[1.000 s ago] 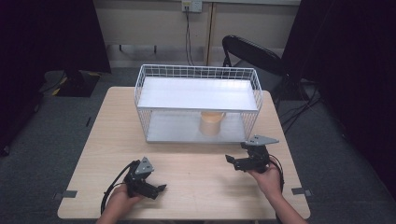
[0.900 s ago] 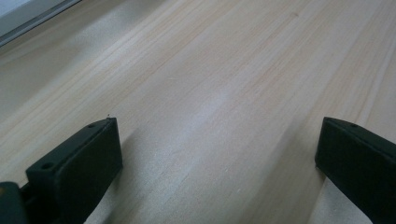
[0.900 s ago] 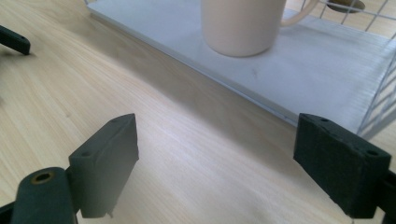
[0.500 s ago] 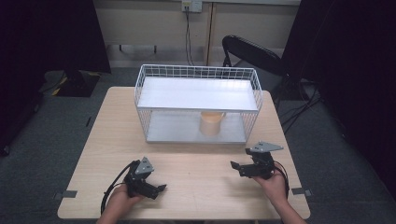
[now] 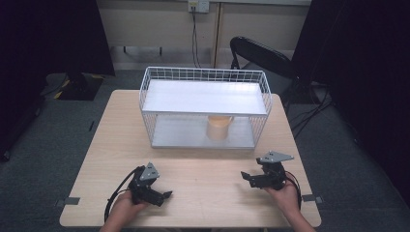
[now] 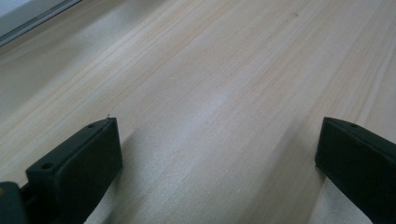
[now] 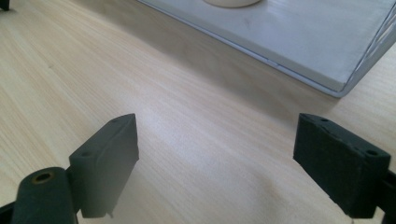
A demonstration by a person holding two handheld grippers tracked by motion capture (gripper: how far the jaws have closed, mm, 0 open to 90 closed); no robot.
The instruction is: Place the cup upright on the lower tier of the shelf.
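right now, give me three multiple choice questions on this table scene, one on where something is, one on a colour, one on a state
1. Where is the cup?
A. top shelf of the rack
B. bottom shelf of the rack
C. bare table

2. What colour is the wire rack?
A. white
B. black
C. red

3. How do the right gripper jaws stand?
A. shut on the cup
C. shut on nothing
B. open, nothing between

Answers:
1 B, the high view shows it under the upper shelf.
2 A, its wires look white.
3 B, bare table shows between them.
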